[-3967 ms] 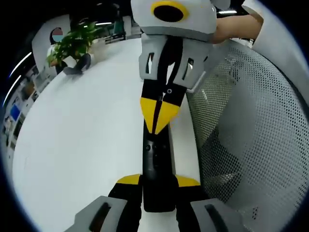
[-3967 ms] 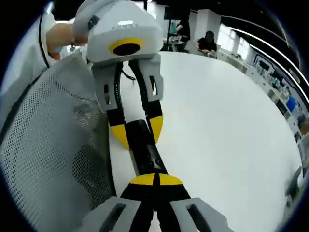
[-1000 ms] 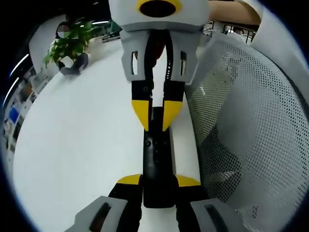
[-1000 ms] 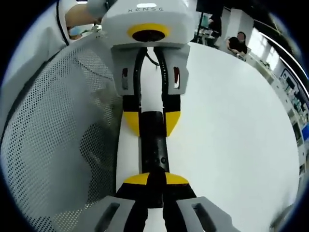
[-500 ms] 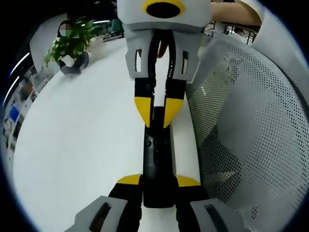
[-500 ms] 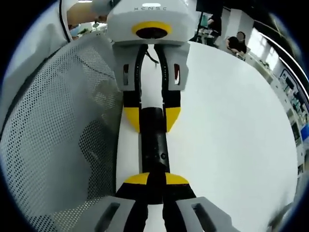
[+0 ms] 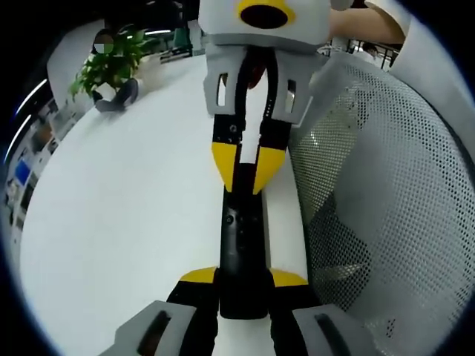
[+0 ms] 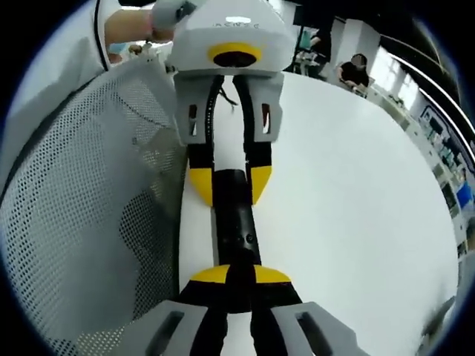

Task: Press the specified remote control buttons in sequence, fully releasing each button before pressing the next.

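Right gripper [image 7: 248,178] backed slightly off; left gripper [image 7: 243,288] clamps rigid, light, slick remote control [image 7: 241,248] near-end, right jaws narrow.

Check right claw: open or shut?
Shut: in the left gripper view, the right claw yellow tips meet, touching the far end of the black remote.
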A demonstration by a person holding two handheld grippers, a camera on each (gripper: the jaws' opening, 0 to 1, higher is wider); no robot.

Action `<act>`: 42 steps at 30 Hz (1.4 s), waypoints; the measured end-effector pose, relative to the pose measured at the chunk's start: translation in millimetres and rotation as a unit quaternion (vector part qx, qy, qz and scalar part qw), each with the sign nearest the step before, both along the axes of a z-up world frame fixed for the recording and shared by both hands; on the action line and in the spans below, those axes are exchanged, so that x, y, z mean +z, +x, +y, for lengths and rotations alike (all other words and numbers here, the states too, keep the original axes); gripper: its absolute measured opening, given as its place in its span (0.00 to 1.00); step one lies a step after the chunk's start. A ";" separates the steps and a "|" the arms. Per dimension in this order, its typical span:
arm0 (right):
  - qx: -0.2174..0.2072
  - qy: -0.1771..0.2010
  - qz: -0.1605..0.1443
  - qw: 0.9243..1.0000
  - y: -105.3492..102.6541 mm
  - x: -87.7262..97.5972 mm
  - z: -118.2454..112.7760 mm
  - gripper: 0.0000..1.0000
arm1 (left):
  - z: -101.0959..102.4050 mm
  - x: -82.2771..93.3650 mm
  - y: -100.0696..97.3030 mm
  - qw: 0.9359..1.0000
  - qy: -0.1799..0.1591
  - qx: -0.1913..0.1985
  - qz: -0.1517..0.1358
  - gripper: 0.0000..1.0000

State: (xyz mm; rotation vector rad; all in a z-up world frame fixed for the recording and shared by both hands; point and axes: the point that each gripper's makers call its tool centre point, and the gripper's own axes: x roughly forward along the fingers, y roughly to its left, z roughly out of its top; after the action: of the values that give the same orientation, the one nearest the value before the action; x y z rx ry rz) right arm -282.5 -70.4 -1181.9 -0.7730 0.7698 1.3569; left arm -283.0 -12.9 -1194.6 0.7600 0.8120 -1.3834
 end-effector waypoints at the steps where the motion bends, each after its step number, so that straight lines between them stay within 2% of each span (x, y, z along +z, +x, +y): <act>1: 0.001 0.000 -0.003 1.000 -0.5 0.1 -0.6 0.06 | 0.0 0.1 0.1 1.000 -0.001 0.000 0.000 0.24; 3: 0.015 -0.005 -0.016 1.000 -1.4 -0.5 1.1 0.06 | 0.0 0.3 0.0 1.000 -0.002 0.000 0.000 0.24; 6: 0.014 -0.017 -0.012 1.000 -0.5 -0.9 2.7 0.05 | 0.1 0.5 0.0 1.000 -0.002 -0.001 0.001 0.24; 8: 0.006 -0.046 -0.002 0.999 0.1 -2.3 1.8 0.05 | 0.0 0.6 0.0 1.000 0.000 -0.002 0.000 0.24; 10: 0.016 -0.074 -0.001 0.997 -0.4 -3.6 2.1 0.05 | -0.1 0.6 0.0 1.000 0.003 -0.004 0.000 0.24; 11: 0.029 -0.076 -0.007 0.997 -0.7 -3.7 2.4 0.05 | -0.3 0.4 0.0 1.000 0.004 -0.005 0.001 0.24; 13: 0.008 -0.061 0.015 0.998 0.6 -3.4 2.2 0.05 | -0.4 0.3 0.0 1.000 0.006 -0.005 0.001 0.24; 14: -0.016 -0.047 0.032 0.998 1.1 -2.8 1.6 0.05 | -0.5 0.3 0.1 1.000 0.005 -0.004 0.001 0.24; 15: -0.016 -0.043 0.030 0.999 1.4 -2.6 1.0 0.05 | -0.4 0.3 0.1 1.000 0.004 -0.003 0.001 0.24; 18: 0.024 -0.035 -0.007 0.999 -0.8 -1.7 0.3 0.05 | -0.3 0.5 -0.1 1.000 0.001 0.000 0.001 0.24; 25: 0.010 -0.011 -0.005 1.000 -0.7 -0.7 -2.1 0.05 | -0.5 0.6 0.1 1.000 0.000 0.003 0.001 0.24; 30: 0.010 -0.023 -0.019 1.000 -1.2 -1.5 -0.2 0.04 | -0.8 0.8 0.1 1.000 -0.001 0.003 0.001 0.24; 32: -0.020 -0.038 -0.011 0.999 -0.4 -2.3 -1.1 0.04 | -0.9 0.7 0.2 1.000 0.000 0.003 0.001 0.24; 34: -0.007 -0.050 -0.020 0.999 -0.6 -2.7 1.2 0.04 | -0.9 0.7 0.1 1.000 0.001 0.002 0.001 0.24; 35: -0.016 -0.052 -0.016 0.998 0.5 -2.6 0.9 0.04 | -0.9 0.6 0.2 1.000 0.002 0.001 0.001 0.24; 38: -0.031 -0.039 -0.005 0.999 1.2 -2.3 -1.2 0.04 | -0.7 0.6 0.2 1.000 0.003 -0.001 0.001 0.24; 42: -0.020 -0.017 -0.017 1.000 -0.1 -1.3 -2.5 0.04 | -0.7 0.7 0.3 1.000 0.003 0.002 0.001 0.24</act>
State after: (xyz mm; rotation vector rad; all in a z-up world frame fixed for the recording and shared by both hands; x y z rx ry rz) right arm -282.6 -72.9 -1183.2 -0.8014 0.7805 1.2949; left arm -282.7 -13.5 -1193.9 0.7611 0.8186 -1.3800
